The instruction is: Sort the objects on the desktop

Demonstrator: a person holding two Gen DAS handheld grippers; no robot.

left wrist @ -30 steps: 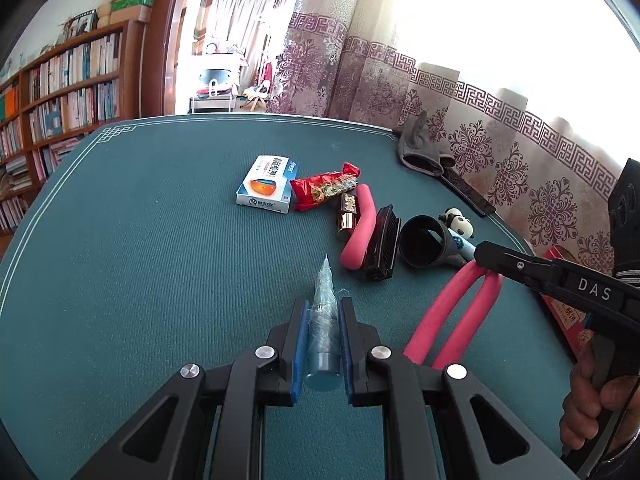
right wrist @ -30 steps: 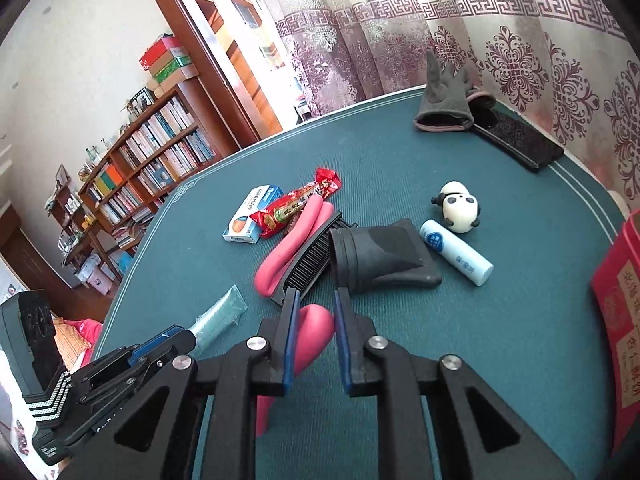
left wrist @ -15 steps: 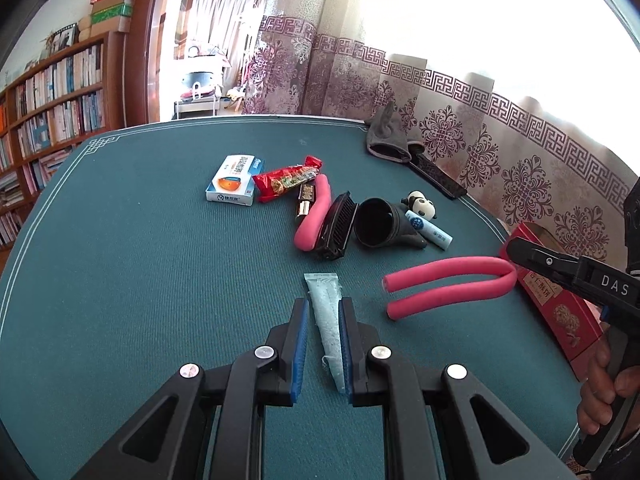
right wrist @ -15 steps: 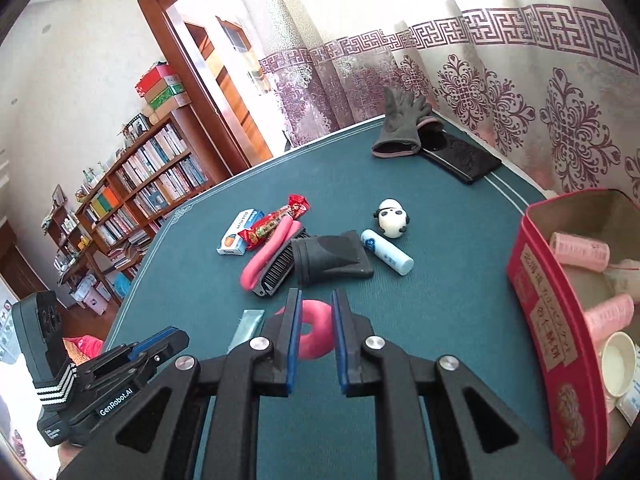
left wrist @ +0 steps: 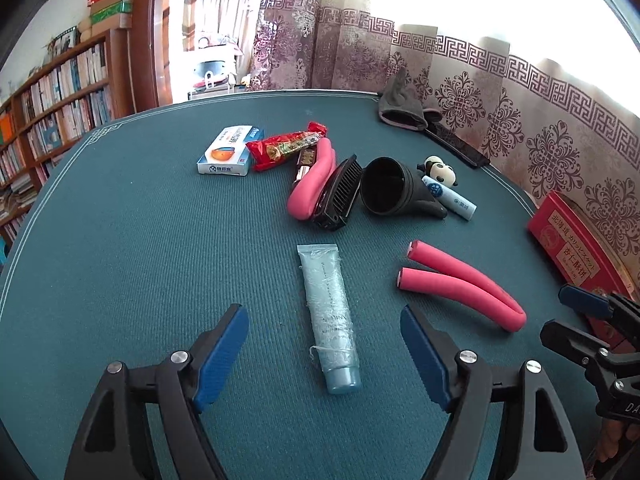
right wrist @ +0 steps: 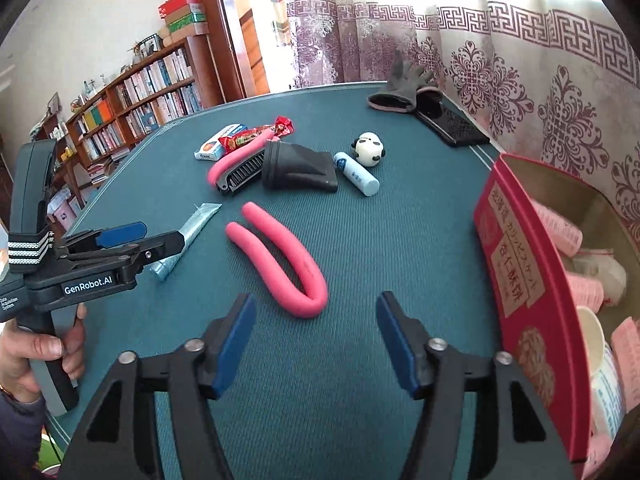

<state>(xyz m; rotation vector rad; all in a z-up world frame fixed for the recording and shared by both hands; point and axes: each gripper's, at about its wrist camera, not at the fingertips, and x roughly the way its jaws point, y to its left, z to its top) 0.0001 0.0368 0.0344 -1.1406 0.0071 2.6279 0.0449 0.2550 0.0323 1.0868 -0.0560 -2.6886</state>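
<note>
A pale blue tube (left wrist: 330,312) lies flat on the green table (left wrist: 120,264), between the spreading jaws of my left gripper (left wrist: 324,320), untouched by the pads. A bent pink foam roller (right wrist: 280,264) lies just ahead of my right gripper (right wrist: 316,308), whose jaws are opening too and hold nothing. The roller (left wrist: 460,288) sits right of the tube in the left wrist view. The tube (right wrist: 188,236) shows partly behind the left gripper (right wrist: 148,240) in the right wrist view.
Farther back lie a medicine box (left wrist: 228,152), red snack pack (left wrist: 286,146), second pink roller (left wrist: 314,180), black comb (left wrist: 340,192), black nozzle (left wrist: 392,192), white stick (left wrist: 450,198), panda figure (left wrist: 440,170), glove (left wrist: 400,108). An open red box (right wrist: 520,264) stands at right.
Both grippers have opened: the left let go of the tube and the right let go of the pink roller, and both things now lie on the table.
</note>
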